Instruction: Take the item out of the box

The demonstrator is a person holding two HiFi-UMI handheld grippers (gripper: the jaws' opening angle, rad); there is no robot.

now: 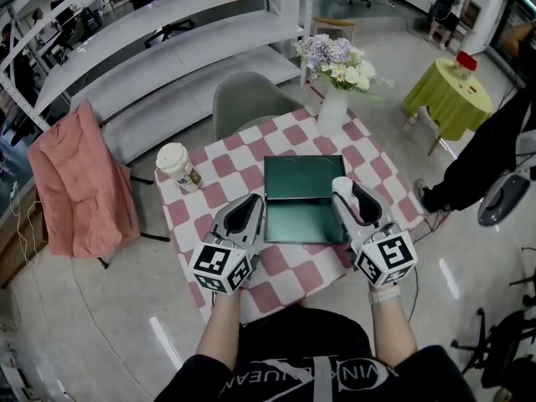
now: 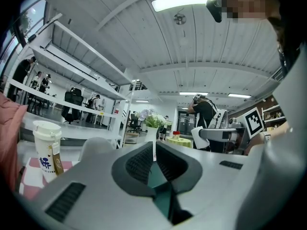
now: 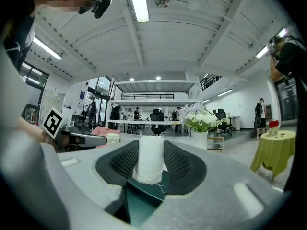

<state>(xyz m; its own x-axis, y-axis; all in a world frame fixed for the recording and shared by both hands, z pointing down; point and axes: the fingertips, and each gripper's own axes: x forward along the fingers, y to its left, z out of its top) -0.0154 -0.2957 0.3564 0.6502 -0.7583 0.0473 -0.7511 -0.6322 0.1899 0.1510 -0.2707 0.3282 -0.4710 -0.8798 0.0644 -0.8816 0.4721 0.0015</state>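
An open dark green box (image 1: 303, 221) lies on the pink-and-white checked table (image 1: 289, 275), its lid (image 1: 303, 177) folded back. My right gripper (image 1: 345, 193) sits at the box's right edge, shut on a white roll (image 1: 342, 186). In the right gripper view that roll (image 3: 150, 159) stands upright between the black pads of the right gripper (image 3: 150, 150), with the green box below. My left gripper (image 1: 255, 203) rests at the box's left edge. In its own view the left gripper (image 2: 154, 152) is closed to a thin slit, with green box edge (image 2: 160, 188) between the pads.
A paper coffee cup (image 1: 177, 167) stands at the table's far left. A white vase of flowers (image 1: 335, 82) is at the far edge, with a grey chair (image 1: 251, 99) behind. A pink cloth (image 1: 79, 182) hangs at the left; a person (image 1: 494, 149) stands at the right.
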